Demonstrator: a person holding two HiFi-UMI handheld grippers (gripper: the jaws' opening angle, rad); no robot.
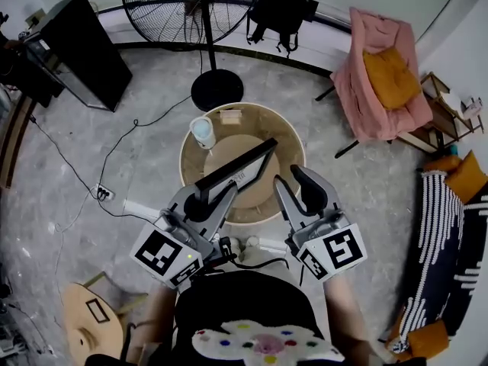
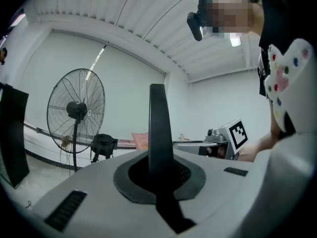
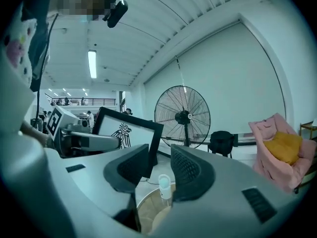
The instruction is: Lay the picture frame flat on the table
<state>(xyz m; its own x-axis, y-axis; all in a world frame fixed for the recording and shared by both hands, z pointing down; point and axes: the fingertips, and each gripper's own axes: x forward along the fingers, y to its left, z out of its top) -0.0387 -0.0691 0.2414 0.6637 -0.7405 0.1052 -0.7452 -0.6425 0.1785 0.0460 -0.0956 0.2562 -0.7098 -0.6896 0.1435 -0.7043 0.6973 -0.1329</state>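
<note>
The left tool (image 1: 216, 198) is clamped tight on the near edge of the frame (image 1: 238, 170), which stands tilted over the round desk (image 1: 263, 120). The right tool (image 1: 293, 181), at the frame's 3 o'clock, gapes wide and empty, not touching it. A cup (image 1: 202, 132) sits at the desk's 10 o'clock.

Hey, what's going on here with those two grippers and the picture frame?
A person holds a gripper in each hand over a round wooden table. The left gripper is clamped on the edge of the black picture frame, which is tilted above the tabletop, not yet flat. The right gripper is beside the frame with its jaws apart and nothing between them. A pale cup stands near the table's rim.
</note>
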